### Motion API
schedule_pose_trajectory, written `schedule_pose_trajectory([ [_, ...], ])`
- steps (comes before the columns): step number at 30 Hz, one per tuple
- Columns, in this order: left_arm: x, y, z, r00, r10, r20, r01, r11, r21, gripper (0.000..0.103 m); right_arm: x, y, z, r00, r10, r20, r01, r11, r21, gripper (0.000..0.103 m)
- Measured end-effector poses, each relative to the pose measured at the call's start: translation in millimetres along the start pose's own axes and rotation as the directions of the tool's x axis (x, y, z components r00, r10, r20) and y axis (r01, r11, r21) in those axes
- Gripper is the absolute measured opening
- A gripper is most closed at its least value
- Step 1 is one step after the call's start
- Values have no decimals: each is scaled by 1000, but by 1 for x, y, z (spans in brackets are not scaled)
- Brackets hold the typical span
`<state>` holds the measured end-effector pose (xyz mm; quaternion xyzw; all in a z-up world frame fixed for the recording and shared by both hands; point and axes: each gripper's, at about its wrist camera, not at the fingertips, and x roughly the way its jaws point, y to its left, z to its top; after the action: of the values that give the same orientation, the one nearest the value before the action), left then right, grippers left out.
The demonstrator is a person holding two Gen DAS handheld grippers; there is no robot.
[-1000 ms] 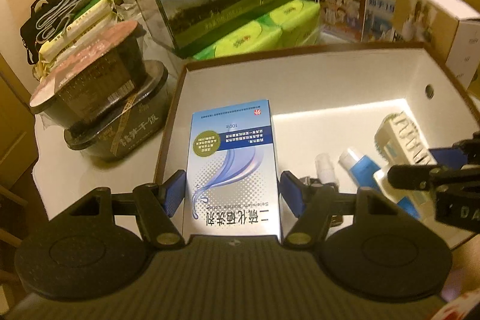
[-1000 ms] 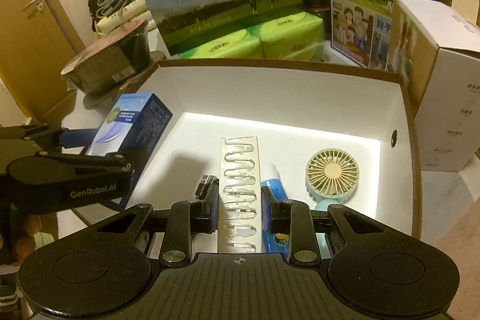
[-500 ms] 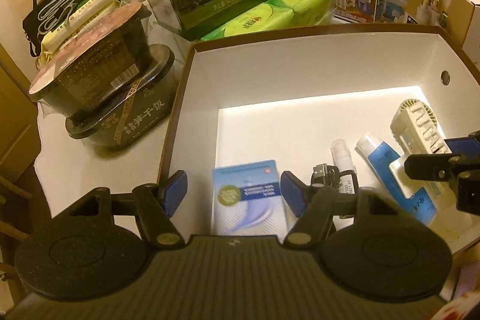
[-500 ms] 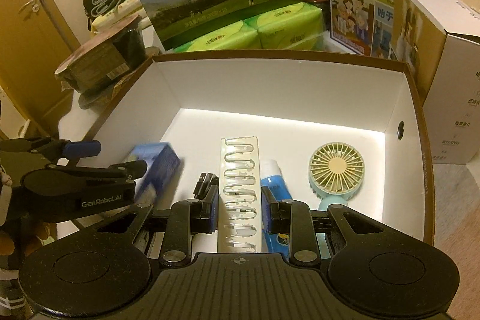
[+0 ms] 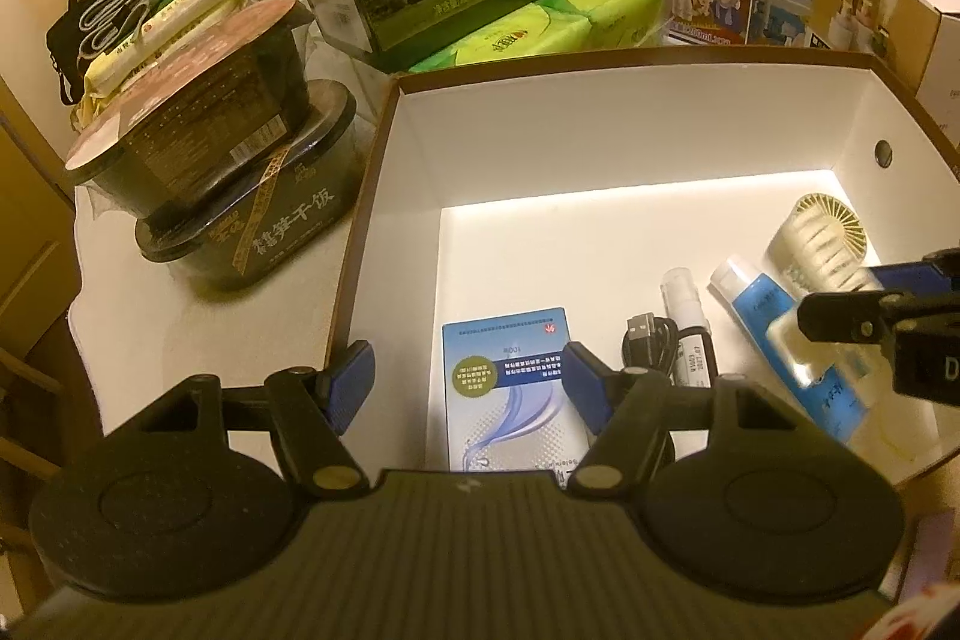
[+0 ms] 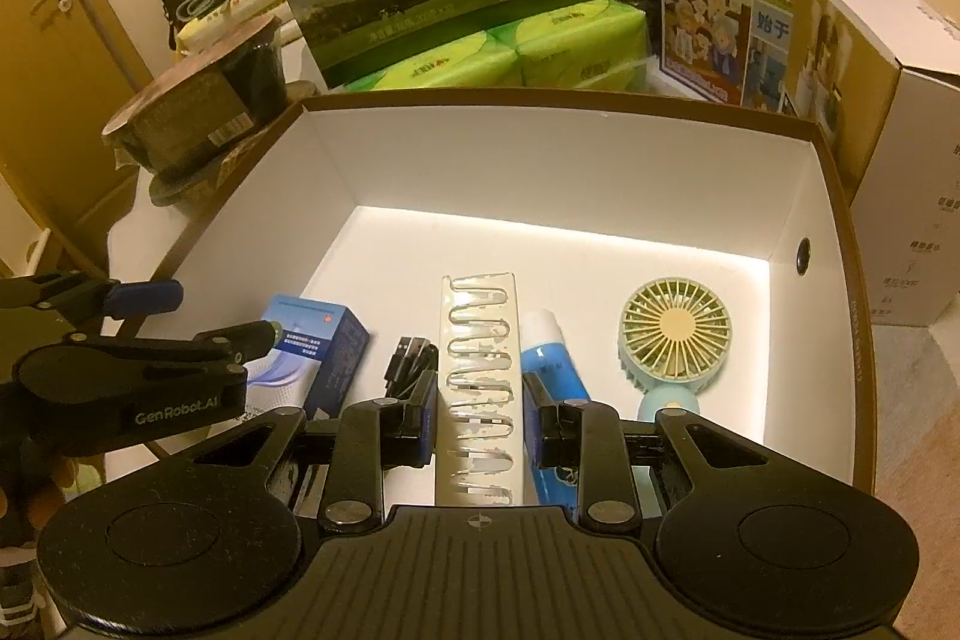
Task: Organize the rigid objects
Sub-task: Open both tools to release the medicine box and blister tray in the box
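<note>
Your left tongs (image 5: 468, 376) stand spread above the blue box (image 5: 510, 388); your right tongs (image 6: 480, 415) pinch the clip strip (image 6: 480, 376), so lay it flat beside the cable (image 6: 411, 361)

In your box (image 6: 558, 172), the carton (image 5: 510, 382) lies by the left wall; rightward come the cable (image 5: 651, 346), spray bottle (image 5: 684, 304), tube (image 6: 549, 352), then fan (image 6: 675, 334) by the right wall. Two stacked bowls (image 5: 240, 196) sit outside, left of the box.

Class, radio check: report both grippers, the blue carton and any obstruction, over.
Left gripper open above blue-and-white medicine carton, lying in white box. Right gripper shut on clear comb-like strip. No obstruction seen.
</note>
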<state>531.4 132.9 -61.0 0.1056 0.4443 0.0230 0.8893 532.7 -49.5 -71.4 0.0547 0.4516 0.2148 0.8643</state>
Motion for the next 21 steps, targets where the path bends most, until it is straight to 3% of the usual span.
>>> schedule_pose_trajectory([
  [2, -3, 1, -1, 1000, -6, 1, 6, 1000, -4, 67, -1, 0, 0, 1000, 6, 11, -6, 1000, 1, 31],
  [4, -6, 2, -2, 1000, -6, 5, 6, 1000, -1, 67, -5, 1, 0, 1000, 6, 27, -5, 1000, -17, 59],
  [6, -10, 3, -4, 1000, 1, 11, -1, 1000, 2, 67, -10, 1, -1, 999, 6, 51, -4, 999, -36, 67],
  [21, -63, 7, -18, 996, -22, 82, 25, 999, -26, 67, -63, -10, -23, 993, 9, 116, -2, 998, -60, 67],
])
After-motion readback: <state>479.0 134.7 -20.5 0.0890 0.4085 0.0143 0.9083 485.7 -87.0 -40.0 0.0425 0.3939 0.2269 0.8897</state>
